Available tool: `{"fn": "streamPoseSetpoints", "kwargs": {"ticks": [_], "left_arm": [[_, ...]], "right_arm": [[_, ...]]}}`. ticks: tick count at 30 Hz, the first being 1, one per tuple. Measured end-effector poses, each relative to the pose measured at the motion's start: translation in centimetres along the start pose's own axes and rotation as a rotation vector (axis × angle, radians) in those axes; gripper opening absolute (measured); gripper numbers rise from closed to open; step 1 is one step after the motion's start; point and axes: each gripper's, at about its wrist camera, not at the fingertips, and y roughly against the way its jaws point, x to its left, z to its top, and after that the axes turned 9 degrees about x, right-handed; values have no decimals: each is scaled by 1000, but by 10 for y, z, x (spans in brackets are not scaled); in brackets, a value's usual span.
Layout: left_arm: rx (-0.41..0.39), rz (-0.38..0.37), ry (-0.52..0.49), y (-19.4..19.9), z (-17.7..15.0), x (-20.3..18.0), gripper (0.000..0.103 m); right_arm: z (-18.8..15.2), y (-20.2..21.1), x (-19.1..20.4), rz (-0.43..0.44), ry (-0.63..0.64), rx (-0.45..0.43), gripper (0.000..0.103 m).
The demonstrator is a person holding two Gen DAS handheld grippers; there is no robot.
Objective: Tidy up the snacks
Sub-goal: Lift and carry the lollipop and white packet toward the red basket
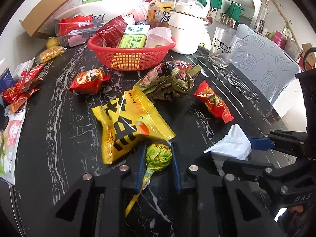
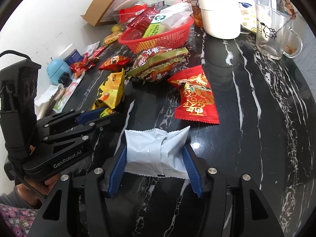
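Observation:
My left gripper (image 1: 158,150) is closed around a green-and-yellow wrapped lollipop (image 1: 158,155) lying on the black marble table (image 1: 59,138); a yellow snack bag (image 1: 126,126) lies just ahead. My right gripper (image 2: 156,154) is shut on a white snack packet (image 2: 156,152), also showing in the left wrist view (image 1: 231,144). A red mesh basket (image 1: 130,53) with several packets stands at the back, also in the right wrist view (image 2: 158,37). Red packets (image 2: 195,98) and a brown-green bag (image 2: 156,65) lie between.
A white kettle pot (image 1: 187,29), a glass mug (image 2: 274,33), a drink bottle (image 1: 160,9), a cardboard box (image 1: 51,9) and more packets at the left edge (image 1: 19,86) crowd the table. A blue round object (image 2: 59,73) sits left. A grey chair (image 1: 262,65) stands beyond the right edge.

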Motion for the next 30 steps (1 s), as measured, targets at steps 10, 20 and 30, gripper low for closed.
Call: {"fn": "streamPoseSetpoints", "kwargs": {"ticks": [10, 20, 30], "left_arm": [[-12, -12, 8, 19, -5, -1, 24], [-34, -44, 0, 40, -6, -4, 24], [-107, -60, -8, 67, 9, -4, 24]], "right_arm": [[-6, 6, 3, 6, 3, -23, 51], [-10, 20, 10, 101, -21, -48, 50], [0, 43, 22, 130, 2, -99, 49]]}}
